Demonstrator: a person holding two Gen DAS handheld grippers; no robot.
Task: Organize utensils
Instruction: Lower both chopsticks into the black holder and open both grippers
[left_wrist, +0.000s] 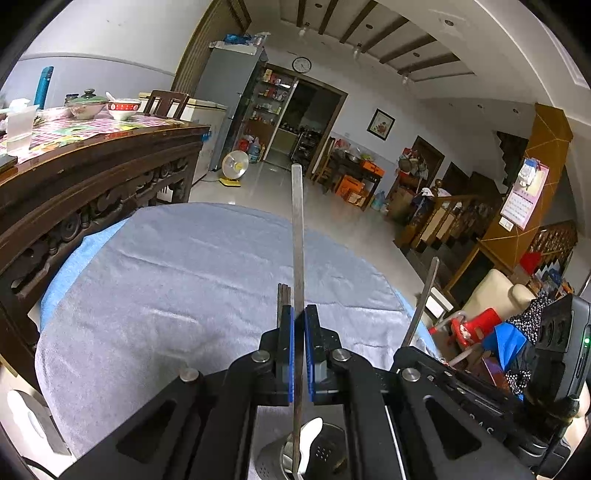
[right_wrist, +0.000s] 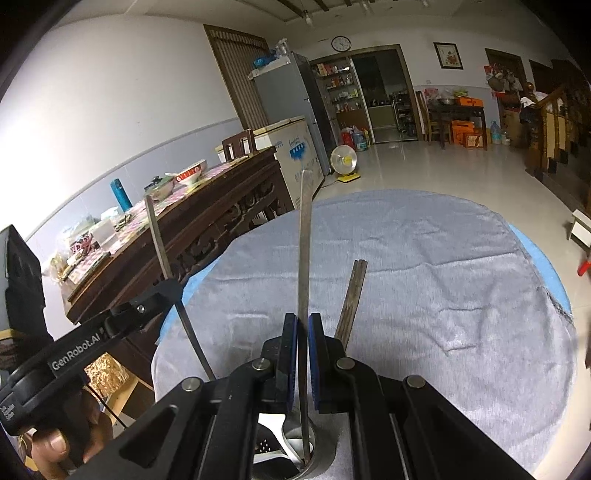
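My left gripper (left_wrist: 299, 310) is shut on a flat steel utensil handle (left_wrist: 297, 229) that stands upright. Its lower end reaches into a perforated steel utensil holder (left_wrist: 325, 452) that also holds a white spoon. My right gripper (right_wrist: 303, 317) is shut on a second steel utensil handle (right_wrist: 304, 236), whose lower end sits inside the same holder (right_wrist: 321, 459). Dark wooden chopsticks (right_wrist: 352, 299) lean out of the holder to the right of it; their tips also show in the left wrist view (left_wrist: 282, 295). The left gripper and its utensil (right_wrist: 162, 254) show at the left of the right wrist view.
The holder stands at the near edge of a round table under a grey cloth (left_wrist: 192, 280). A carved dark wooden sideboard (left_wrist: 92, 184) with bowls and boxes stands close on the left. Tiled floor, a small fan (right_wrist: 345, 160) and a fridge lie beyond.
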